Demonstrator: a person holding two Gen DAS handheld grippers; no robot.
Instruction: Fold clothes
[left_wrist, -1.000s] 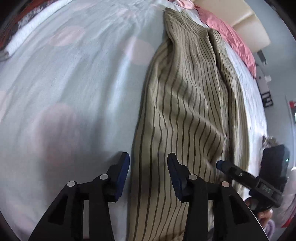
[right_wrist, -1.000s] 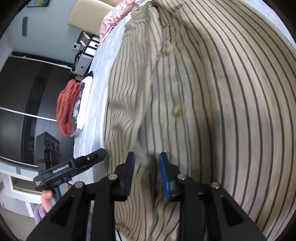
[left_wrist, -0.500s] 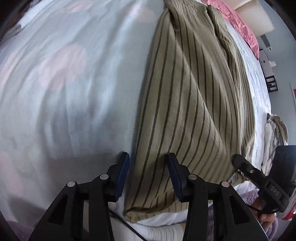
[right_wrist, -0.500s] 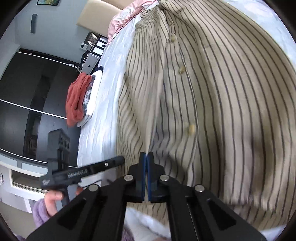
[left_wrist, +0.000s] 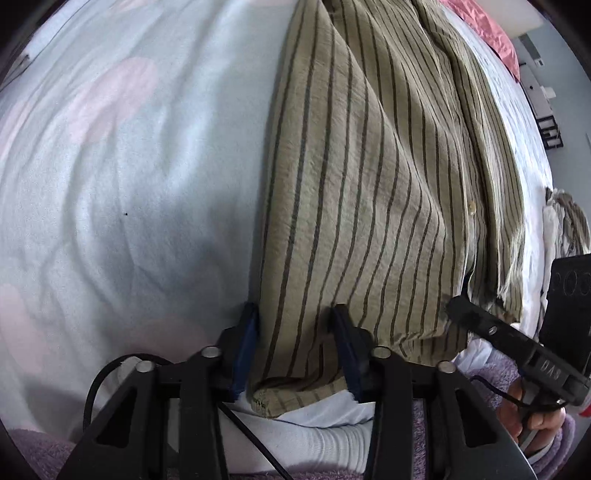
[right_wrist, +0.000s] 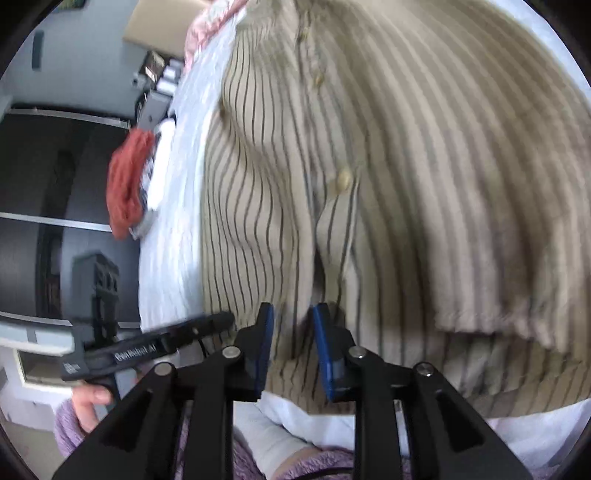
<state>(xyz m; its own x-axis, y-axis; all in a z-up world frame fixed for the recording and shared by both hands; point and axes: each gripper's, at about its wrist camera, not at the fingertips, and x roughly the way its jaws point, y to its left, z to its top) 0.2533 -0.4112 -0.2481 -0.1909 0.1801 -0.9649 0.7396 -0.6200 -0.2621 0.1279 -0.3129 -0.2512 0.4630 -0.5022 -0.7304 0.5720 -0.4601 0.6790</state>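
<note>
A beige shirt with dark stripes (left_wrist: 369, 166) lies lengthwise on the pale bed sheet (left_wrist: 129, 166), its near hem by the bed's edge. My left gripper (left_wrist: 295, 332) points down at the hem's left corner. Its jaws are closing with the cloth flat between them, and the pads do not visibly pinch it. In the right wrist view the shirt (right_wrist: 443, 147) shows its button placket. My right gripper (right_wrist: 293, 325) hangs over the hem near the placket, its jaws opening, with cloth behind the gap and nothing gripped. Each view shows the other gripper beside it.
A pink pillow (left_wrist: 491, 33) lies at the head of the bed. A heap of clothes (left_wrist: 565, 221) sits on the right side of the bed, and a red cloth pile (right_wrist: 127, 188) shows in the right wrist view. Dark wardrobe doors stand beyond. A purple sleeve and a hand (right_wrist: 88, 402) hold the left gripper.
Both grippers slid down the shirt to its near hem. The right jaws went from apart to fully shut, then apart again. The left jaws have narrowed around the hem corner.
</note>
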